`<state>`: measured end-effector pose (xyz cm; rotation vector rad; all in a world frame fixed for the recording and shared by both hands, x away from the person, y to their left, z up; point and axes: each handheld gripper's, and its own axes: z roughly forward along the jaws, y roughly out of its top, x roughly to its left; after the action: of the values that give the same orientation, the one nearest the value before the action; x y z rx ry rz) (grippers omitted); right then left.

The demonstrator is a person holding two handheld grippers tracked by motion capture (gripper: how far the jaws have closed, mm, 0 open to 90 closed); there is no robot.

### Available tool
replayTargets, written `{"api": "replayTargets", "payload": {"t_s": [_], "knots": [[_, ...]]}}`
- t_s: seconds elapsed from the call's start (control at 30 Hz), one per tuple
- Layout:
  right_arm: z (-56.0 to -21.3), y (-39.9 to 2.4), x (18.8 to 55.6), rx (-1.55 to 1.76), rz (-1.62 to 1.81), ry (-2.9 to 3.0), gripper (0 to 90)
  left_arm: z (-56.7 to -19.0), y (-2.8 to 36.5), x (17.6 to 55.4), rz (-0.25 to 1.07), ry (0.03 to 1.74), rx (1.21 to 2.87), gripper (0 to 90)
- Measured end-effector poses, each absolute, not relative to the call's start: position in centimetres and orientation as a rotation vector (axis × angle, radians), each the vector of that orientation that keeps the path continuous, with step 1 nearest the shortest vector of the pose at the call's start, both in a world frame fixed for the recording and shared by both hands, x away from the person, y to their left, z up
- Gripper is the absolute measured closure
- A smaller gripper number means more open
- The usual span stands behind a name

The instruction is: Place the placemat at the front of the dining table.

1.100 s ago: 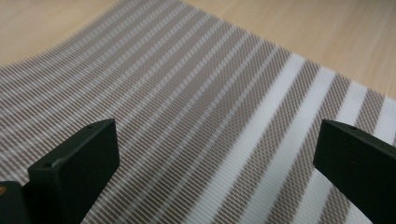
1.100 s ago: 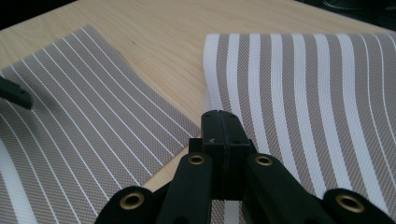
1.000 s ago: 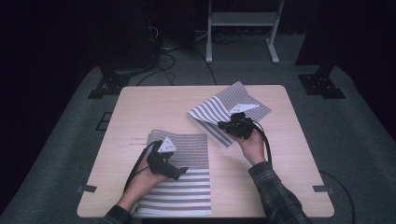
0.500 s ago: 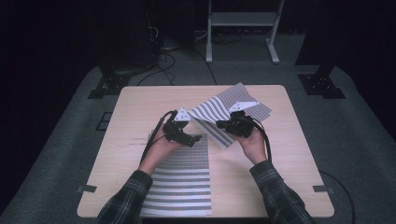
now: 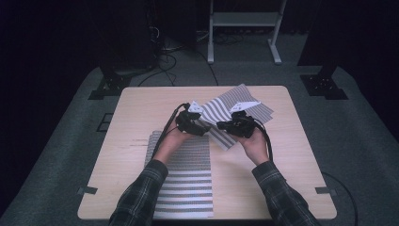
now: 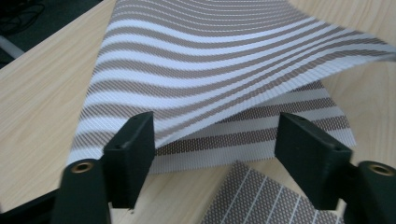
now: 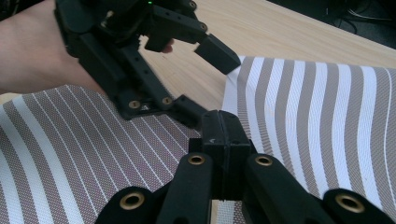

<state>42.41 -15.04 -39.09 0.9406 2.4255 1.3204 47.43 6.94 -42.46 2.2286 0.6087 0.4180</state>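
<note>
Right claw (image 7: 223, 135) was clamped on the near edge of the striped mat (image 5: 244, 110), lifting it off the desk (image 5: 141, 101) beside the second mat (image 5: 186, 179). Left claw (image 6: 212, 154) stood agape before that raised edge. Closing too low, it would probably miss or buckle the weave.

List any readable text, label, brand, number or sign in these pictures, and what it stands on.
None can be read. The two striped cloths, the far one and the near one, carry only stripes. The left gripper, the right gripper and the wooden table show no print. A small pale mark on the right gripper's shut jaws, seen in the right gripper view, is too small to read.
</note>
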Motion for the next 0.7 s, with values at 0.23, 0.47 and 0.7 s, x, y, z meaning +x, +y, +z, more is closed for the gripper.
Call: {"api": "replayTargets", "payload": {"t_s": [0.23, 0.47, 0.7], "knots": [[-38.5, -15.2, 42.5, 0.934, 1.334, 2.415, 90.0, -42.8, 6.8, 47.7, 0.380, 0.601, 2.249, 76.8], [-38.7, -15.4, 42.2, 0.925, 1.329, 2.374, 76.4, -43.2, 6.4, 47.8, 0.348, 0.652, 2.279, 90.0], [-39.3, -18.2, 41.4, 0.989, 1.312, 2.292, 72.4, -42.5, 8.5, 48.7, 0.324, 0.771, 2.191, 90.0]]}}
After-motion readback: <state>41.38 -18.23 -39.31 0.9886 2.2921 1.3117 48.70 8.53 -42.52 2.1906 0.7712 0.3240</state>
